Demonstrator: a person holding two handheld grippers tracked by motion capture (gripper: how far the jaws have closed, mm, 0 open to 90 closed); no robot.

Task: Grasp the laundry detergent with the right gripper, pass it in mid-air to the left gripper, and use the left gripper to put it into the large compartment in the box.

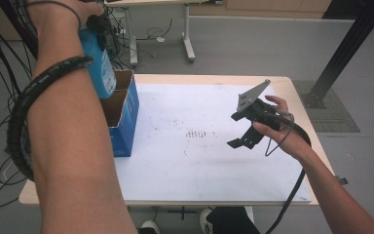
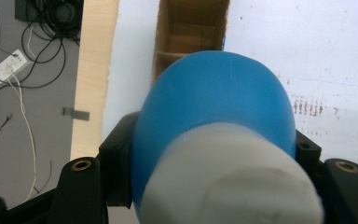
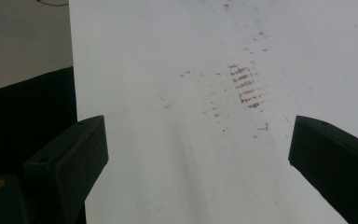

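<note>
A blue bottle [image 1: 100, 66] with a white cap hangs high over the table's left side, and my left gripper [image 1: 96, 34] is shut on it near its top. In the left gripper view the bottle [image 2: 214, 102] sits between the two black jaws of the gripper [image 2: 212, 154], cap end toward the camera. Right below it is an open cardboard box [image 2: 191, 28] with blue outer walls [image 1: 126, 126]. My right gripper [image 1: 238, 129] is held above the table's right side, its jaws wide open [image 3: 198, 154] with nothing between them.
A white sheet [image 1: 199, 165] covers the wooden table and carries brownish smudges [image 1: 197, 133] [image 3: 244, 86] near its middle. Cables lie on the floor [image 2: 9, 70] to the left of the table. Another table's legs [image 1: 189, 48] stand behind.
</note>
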